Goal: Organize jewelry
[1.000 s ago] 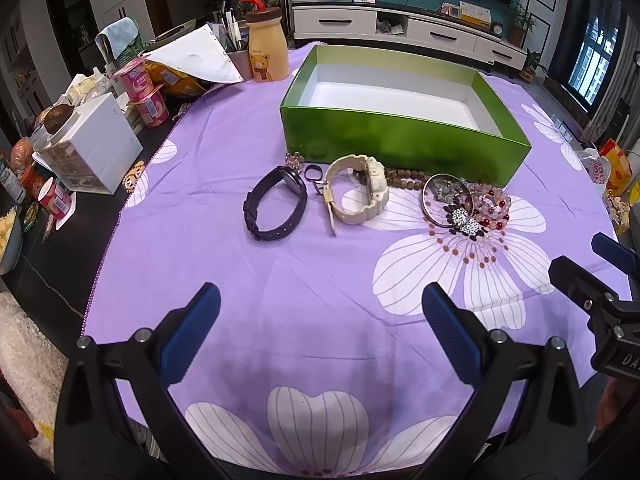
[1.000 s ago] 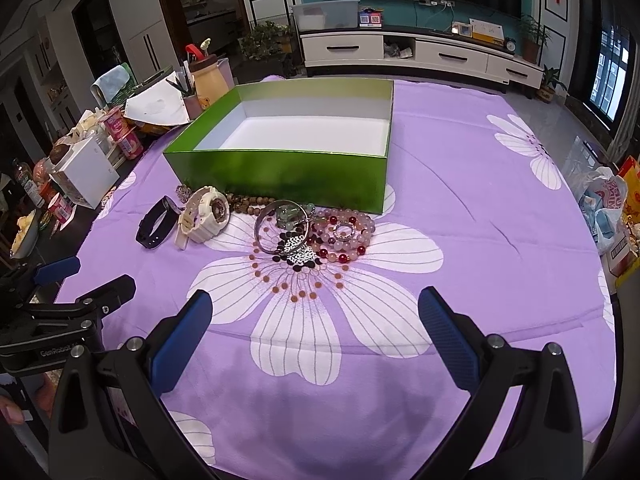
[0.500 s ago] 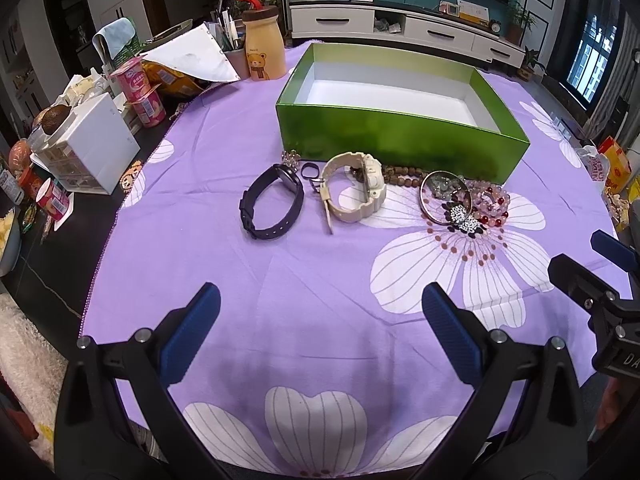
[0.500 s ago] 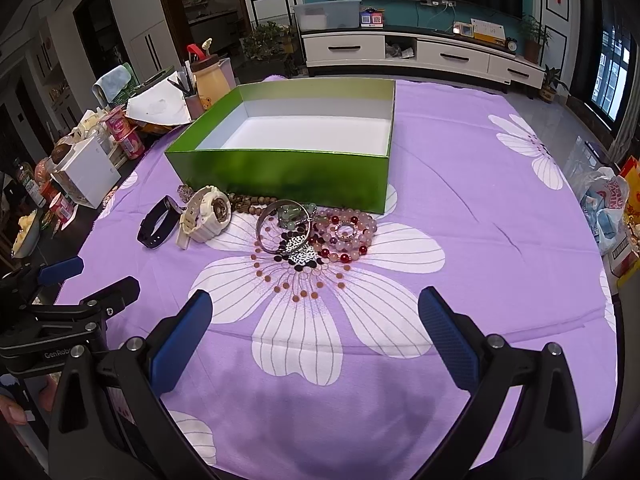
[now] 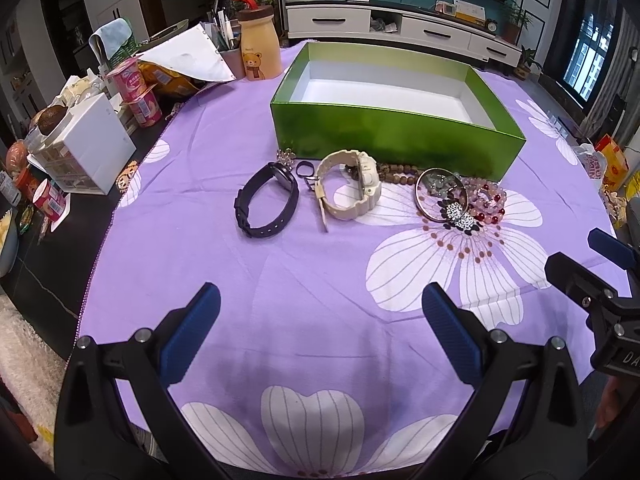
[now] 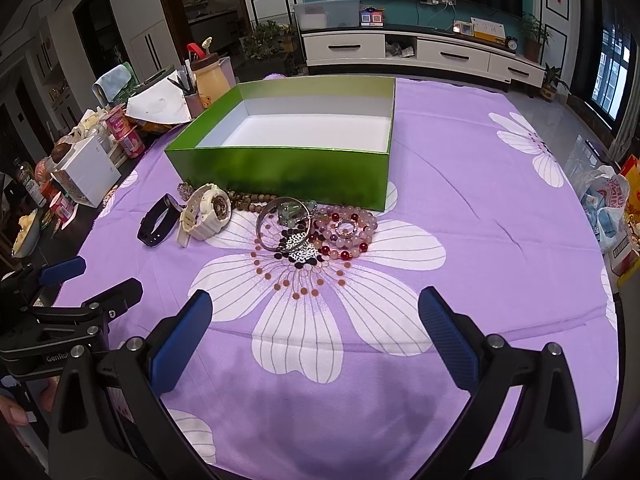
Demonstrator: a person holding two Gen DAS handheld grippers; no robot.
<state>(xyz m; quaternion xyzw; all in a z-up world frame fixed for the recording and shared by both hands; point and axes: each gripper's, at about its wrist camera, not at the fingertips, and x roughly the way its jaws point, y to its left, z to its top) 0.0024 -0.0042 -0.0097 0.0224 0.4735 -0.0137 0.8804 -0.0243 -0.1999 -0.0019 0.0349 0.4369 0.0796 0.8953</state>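
While both tools hovered at the near edge of the purple floral cloth [image 5: 248, 280], I noted that the left gripper [image 5: 320, 320] was spread wide with nothing between its blue pads, and the right gripper [image 6: 316, 324] was likewise released and unloaded.

Beyond them, all the jewelry lay in a row on the cloth against the near wall of the green box [image 5: 384, 136]:
- black band [image 5: 266, 204], far left of the row;
- cream watch [image 5: 350, 190], just right of it;
- brown bead string [image 5: 400, 176], touching the box wall;
- silver bangle [image 6: 284, 224], overlapping a black-and-white beaded piece [image 6: 298, 250];
- pink and red bead bracelets [image 6: 348, 232], at the right end.

The box interior showed only its white floor. I judged the task not started: no piece was gripped, and every piece remained to be transferred.
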